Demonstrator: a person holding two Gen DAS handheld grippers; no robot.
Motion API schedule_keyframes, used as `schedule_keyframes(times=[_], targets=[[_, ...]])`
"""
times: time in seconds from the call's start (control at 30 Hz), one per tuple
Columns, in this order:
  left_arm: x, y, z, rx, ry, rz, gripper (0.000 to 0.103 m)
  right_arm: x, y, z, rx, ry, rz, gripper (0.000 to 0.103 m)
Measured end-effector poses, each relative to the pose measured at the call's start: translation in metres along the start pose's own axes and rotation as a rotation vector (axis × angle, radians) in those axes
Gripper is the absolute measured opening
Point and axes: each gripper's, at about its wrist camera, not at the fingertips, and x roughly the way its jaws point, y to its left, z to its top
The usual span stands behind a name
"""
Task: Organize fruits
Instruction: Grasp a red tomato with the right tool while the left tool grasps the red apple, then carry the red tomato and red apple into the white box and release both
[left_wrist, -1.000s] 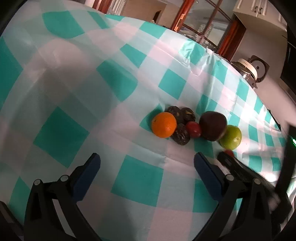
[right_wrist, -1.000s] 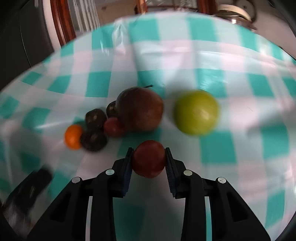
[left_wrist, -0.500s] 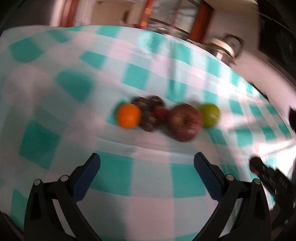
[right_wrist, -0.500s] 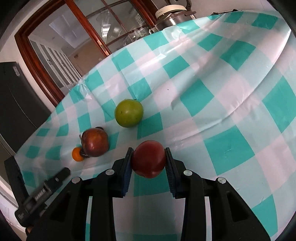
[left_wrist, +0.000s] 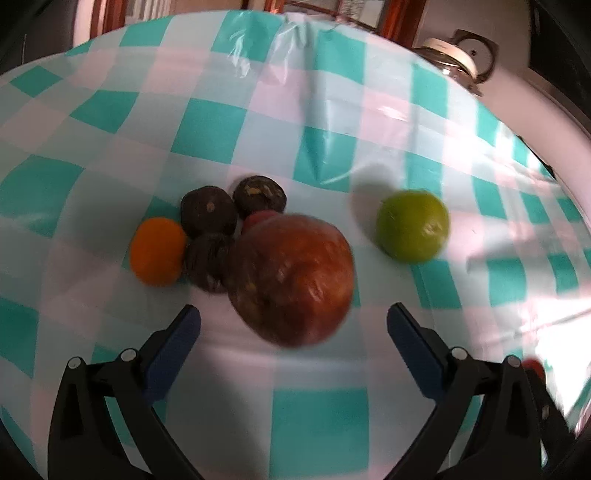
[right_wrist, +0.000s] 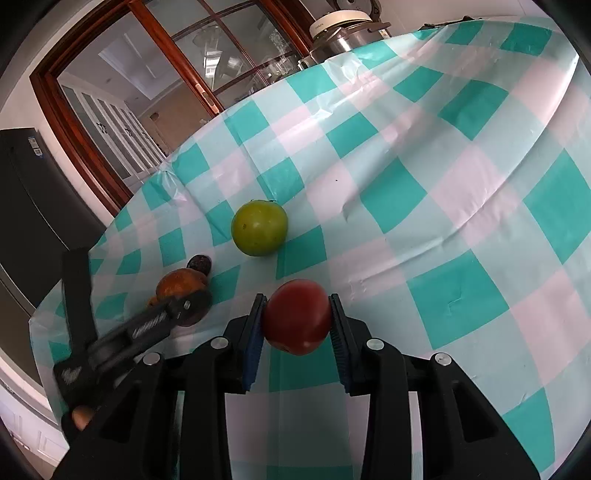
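Red tomato (right_wrist: 297, 316): pinched in right gripper (right_wrist: 296, 325), now lifted away from the pile.
Left gripper (left_wrist: 293, 325): spread, has approached the dark red apple (left_wrist: 291, 278).

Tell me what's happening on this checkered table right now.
A person is sorting fruit with two handheld grippers. The right gripper is shut on a red fruit, held over the tablecloth. The left gripper is open, facing a large dark red fruit in a cluster with an orange. A green fruit sits apart.
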Motion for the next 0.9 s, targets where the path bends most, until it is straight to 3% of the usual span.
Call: schedule_keyframes(times=[0.03, 0.17, 0.23, 0.3, 0.53, 0.67, 0.77, 0.9], targets=[[0.003, 0.000, 0.003, -0.008, 0.004, 0.004, 0.096, 0.000, 0.000, 0.000, -0.001, 0.001, -0.001, 0.034], [0.014, 0.004, 0.011, -0.048, 0.016, 0.026, 0.094, 0.001, 0.001, 0.000, -0.005, 0.004, -0.001, 0.034], [0.013, 0.004, 0.010, -0.036, 0.007, 0.050, 0.079, 0.001, 0.000, -0.001, -0.006, 0.003, -0.001, 0.034], [0.007, 0.004, 0.006, -0.018, 0.004, -0.009, 0.065, 0.000, 0.000, -0.001, -0.005, 0.002, -0.002, 0.034], [-0.046, 0.027, -0.051, -0.033, 0.006, -0.094, 0.064, 0.001, 0.000, 0.000, -0.005, 0.000, 0.002, 0.034], [-0.086, 0.040, -0.091, -0.020, -0.049, -0.167, 0.064, 0.001, 0.000, 0.000, -0.005, -0.001, 0.005, 0.034], [-0.099, 0.041, -0.101, -0.004, -0.086, -0.173, 0.064, 0.001, 0.000, 0.000, -0.005, -0.001, 0.010, 0.034], [-0.097, 0.041, -0.098, -0.023, -0.076, -0.199, 0.064, 0.000, -0.002, 0.001, 0.006, -0.012, 0.026, 0.034]])
